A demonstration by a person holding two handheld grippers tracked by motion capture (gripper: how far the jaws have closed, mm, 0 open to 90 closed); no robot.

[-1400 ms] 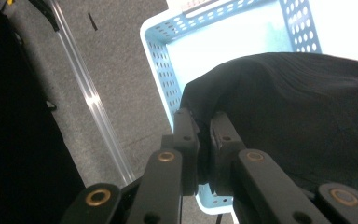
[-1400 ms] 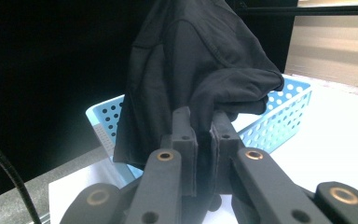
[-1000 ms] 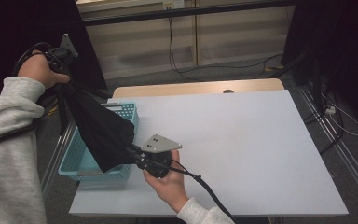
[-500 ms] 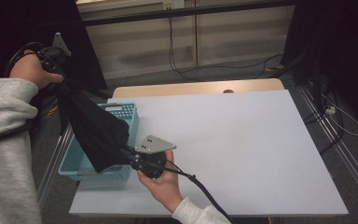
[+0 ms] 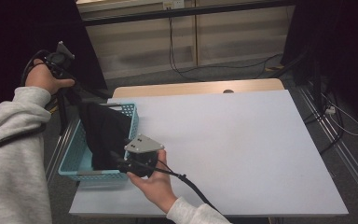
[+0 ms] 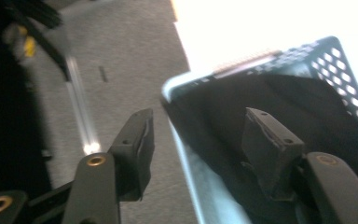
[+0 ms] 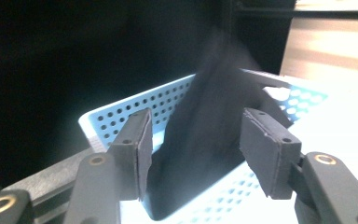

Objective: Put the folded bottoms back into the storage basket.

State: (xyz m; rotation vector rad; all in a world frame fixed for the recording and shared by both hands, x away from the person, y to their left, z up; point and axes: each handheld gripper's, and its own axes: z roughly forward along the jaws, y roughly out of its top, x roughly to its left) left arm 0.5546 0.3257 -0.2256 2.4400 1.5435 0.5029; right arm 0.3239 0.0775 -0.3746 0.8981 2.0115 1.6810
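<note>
A black cloth [image 5: 104, 133] lies bunched in the light blue perforated basket [image 5: 74, 156] at the table's left edge, its top still standing above the rim. My left gripper [image 5: 63, 70] is raised high above and left of the basket, open, with nothing between its jaws. From the left gripper view [image 6: 196, 126] I look down on the cloth [image 6: 307, 107] inside the basket [image 6: 338, 70]. My right gripper [image 5: 121, 161] is at the basket's near right corner, open. In the right gripper view [image 7: 193, 123] the blurred cloth [image 7: 209, 93] sits beyond the jaws in the basket [image 7: 121, 116].
The white table top [image 5: 237, 130] stretches right of the basket, with a wooden strip [image 5: 196, 87] along its far edge. Grey floor [image 6: 112, 56] lies left of the table. Cables [image 5: 340, 116] run on the floor at the right.
The cloth was stretched between the two grippers; both have let go and it has dropped into the basket. My left hand has moved up and back.
</note>
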